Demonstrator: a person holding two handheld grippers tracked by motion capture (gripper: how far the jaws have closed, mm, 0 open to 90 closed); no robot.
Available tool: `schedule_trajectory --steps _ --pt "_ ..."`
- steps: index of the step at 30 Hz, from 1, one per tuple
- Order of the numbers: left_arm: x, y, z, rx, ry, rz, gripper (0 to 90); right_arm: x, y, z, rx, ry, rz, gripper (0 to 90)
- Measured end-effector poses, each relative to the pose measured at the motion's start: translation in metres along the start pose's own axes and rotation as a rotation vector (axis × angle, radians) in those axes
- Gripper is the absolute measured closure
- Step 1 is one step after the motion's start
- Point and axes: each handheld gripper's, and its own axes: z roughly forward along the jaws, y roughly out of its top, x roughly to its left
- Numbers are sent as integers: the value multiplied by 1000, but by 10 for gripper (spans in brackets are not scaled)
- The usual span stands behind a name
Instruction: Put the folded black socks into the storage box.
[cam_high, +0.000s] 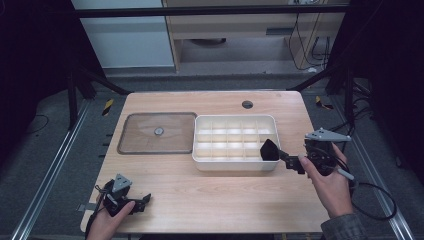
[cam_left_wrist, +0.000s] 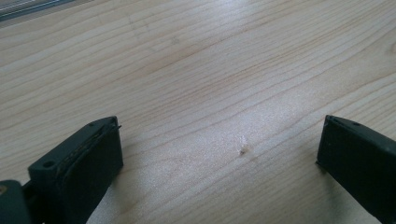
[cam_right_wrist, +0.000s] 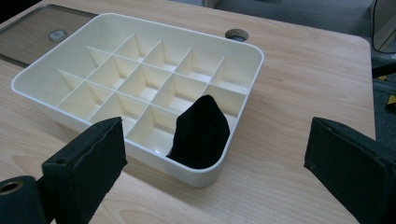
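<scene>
A white tray divided into several compartments stands at the middle right of the wooden table. A black, soft-looking pointed thing sits upright in its near right corner compartment. My right gripper hovers just beside that corner, aimed at the tray. Its jaws stand wide open with nothing pressed between them and the black thing beyond them. At the table's front left my left gripper rests low. It is open over bare wood.
A clear flat lid with a round knob lies left of the tray. A cable hole is set near the table's far edge. Metal rails run along both sides of the table, and the right gripper's cable loops off the right edge.
</scene>
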Motion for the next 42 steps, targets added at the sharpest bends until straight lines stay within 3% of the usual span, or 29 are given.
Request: schedule_trajectory --steps 8,27,42 --pt "0 0 0 -1 -1 0 0 -2 -20 2 23 -5 0 109" --pt "-1 0 0 0 -3 -2 0 -4 -80 28 69 -32 -47 85" --pt "-1 0 0 1 -4 -1 0 1 -103 45 101 -28 -89 88"
